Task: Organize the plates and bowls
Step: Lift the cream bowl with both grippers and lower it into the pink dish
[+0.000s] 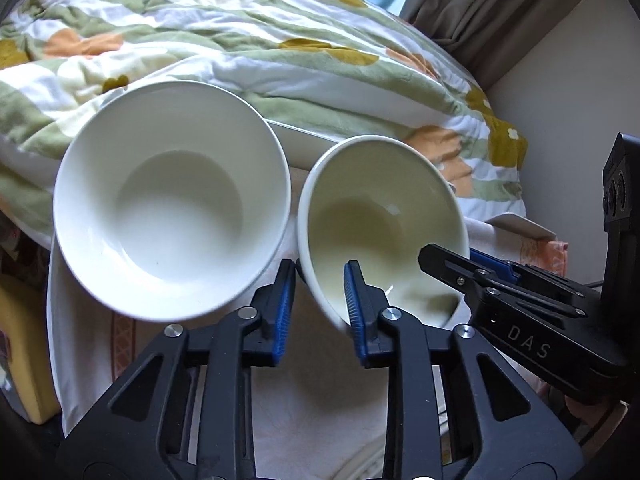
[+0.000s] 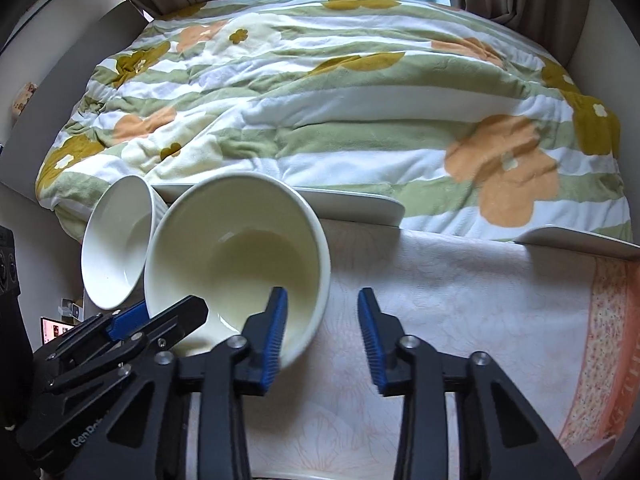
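Observation:
Two white bowls stand side by side on the cloth-covered table. The larger bowl is on the left; it also shows in the right wrist view. The cream bowl is on the right and is tilted. My left gripper is open, its jaws straddling the cream bowl's near-left rim. My right gripper is open, its left finger inside the cream bowl's rim, its right finger over bare cloth. Each gripper shows in the other's view, the right one and the left one.
A flat white plate lies behind the bowls and another plate lies at the right. A flowered quilt on a bed fills the background. The patterned tablecloth spreads to the right.

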